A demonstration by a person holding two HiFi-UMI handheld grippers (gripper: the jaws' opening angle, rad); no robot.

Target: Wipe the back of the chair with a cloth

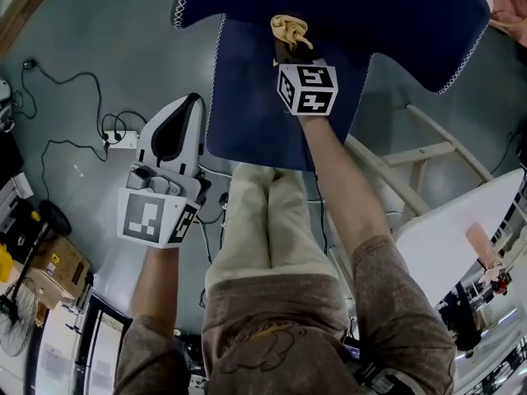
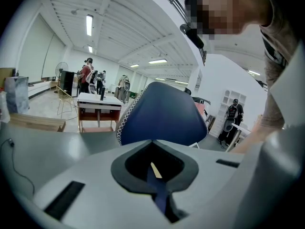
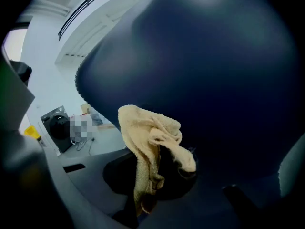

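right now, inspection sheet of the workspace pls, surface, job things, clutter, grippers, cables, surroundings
surface: grey floor, bare around the chair
job's things: navy chair back with white edge stitching; beige cloth bunched against it
clutter: cardboard box and a floor fan at the person's left
grippers: right gripper shut on the cloth at the chair back; left gripper jaws together, nothing between them, held off the chair
cables: black cable loose on the floor, running to a white power strip
surroundings: white table and a pale wooden frame at the right; people standing far off in the hall
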